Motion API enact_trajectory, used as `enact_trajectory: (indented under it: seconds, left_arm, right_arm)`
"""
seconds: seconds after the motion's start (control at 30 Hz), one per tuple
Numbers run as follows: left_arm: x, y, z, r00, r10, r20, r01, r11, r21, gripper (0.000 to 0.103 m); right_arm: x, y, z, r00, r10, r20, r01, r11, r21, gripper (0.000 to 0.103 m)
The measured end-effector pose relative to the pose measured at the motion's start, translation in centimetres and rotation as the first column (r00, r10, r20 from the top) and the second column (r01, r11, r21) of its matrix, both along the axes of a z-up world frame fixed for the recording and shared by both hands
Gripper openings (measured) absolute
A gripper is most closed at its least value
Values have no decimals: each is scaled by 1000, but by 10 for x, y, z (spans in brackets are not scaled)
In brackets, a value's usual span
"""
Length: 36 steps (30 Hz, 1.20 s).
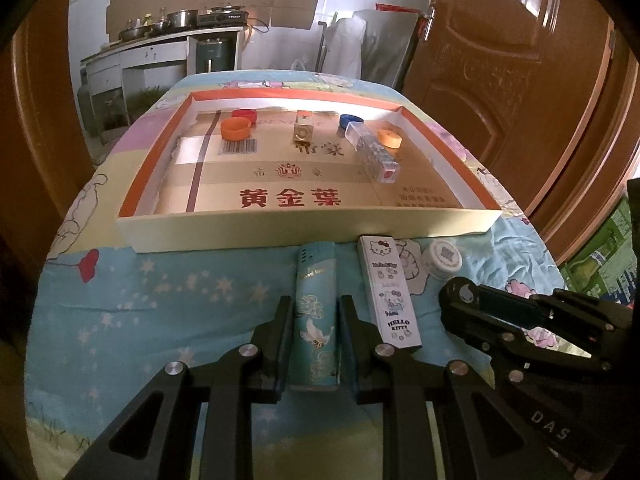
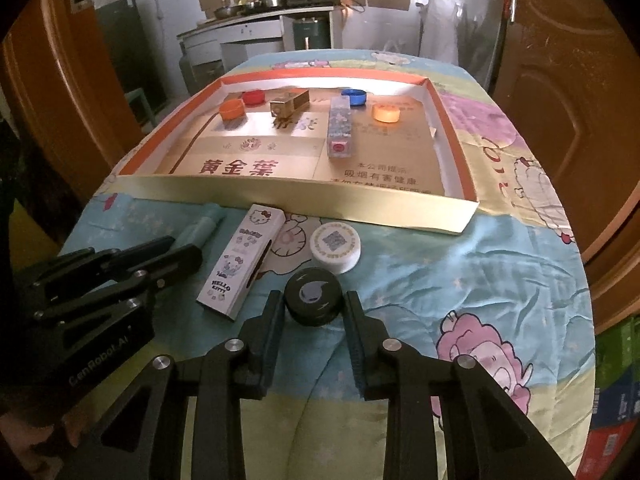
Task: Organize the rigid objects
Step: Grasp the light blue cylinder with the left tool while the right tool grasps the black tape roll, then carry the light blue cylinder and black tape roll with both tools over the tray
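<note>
My left gripper (image 1: pixel 316 306) is shut on a teal lighter (image 1: pixel 316 320) that lies on the cloth in front of the tray. My right gripper (image 2: pixel 314 300) has its fingers on both sides of a black round cap (image 2: pixel 314 298) and is shut on it. A white Hello Kitty box (image 1: pixel 390 292) (image 2: pixel 242 258) lies between the grippers. A white round lid (image 1: pixel 442 258) (image 2: pixel 336 246) sits by the tray's near wall. The shallow cardboard tray (image 1: pixel 304 228) (image 2: pixel 280 196) holds coloured caps, a gold box (image 1: pixel 302 132) and a clear dice box (image 1: pixel 372 150).
The table is covered by a cartoon cloth (image 2: pixel 480 280) and drops off at both sides. Wooden doors (image 1: pixel 500 60) stand to the right. A kitchen counter with pots (image 1: pixel 172 28) is far behind. Cartons (image 1: pixel 604 256) sit at the right edge.
</note>
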<state>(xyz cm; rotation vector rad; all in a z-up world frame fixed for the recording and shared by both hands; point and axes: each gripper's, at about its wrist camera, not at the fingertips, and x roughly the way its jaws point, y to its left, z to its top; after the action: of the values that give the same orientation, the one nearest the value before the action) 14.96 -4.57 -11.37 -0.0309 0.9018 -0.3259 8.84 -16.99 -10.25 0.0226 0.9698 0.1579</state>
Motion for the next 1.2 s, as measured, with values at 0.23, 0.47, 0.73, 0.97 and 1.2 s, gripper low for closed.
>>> enact_trajectory:
  seconds: [0.23,0.47,0.73,0.97,1.2]
  left_arm:
    - [-8,4,9,1000,6,15,-6,1000,-18,23]
    - [-17,7,23,999,8,42,-7,999,-32,23]
    - [-24,11,43,996,23,89,-22,1000,-21,23]
    - [-23,14,63,990,37,133,-35,999,-18,23]
    - [-17,16,73,987,48,153,-46,999,-16,23]
  right_arm:
    - [-8,0,9,1000,-1,15,1,1000,-1,31]
    - [-15,0,21,999,-2,36,1,1000,4,31]
    - [-19,5,35,998,11,63,-11,1000,1,31]
    - [-19,11,47,996,26,89,-26,1000,-3,31]
    - [-12,16,58,993,43,111,-43,999,-8,31]
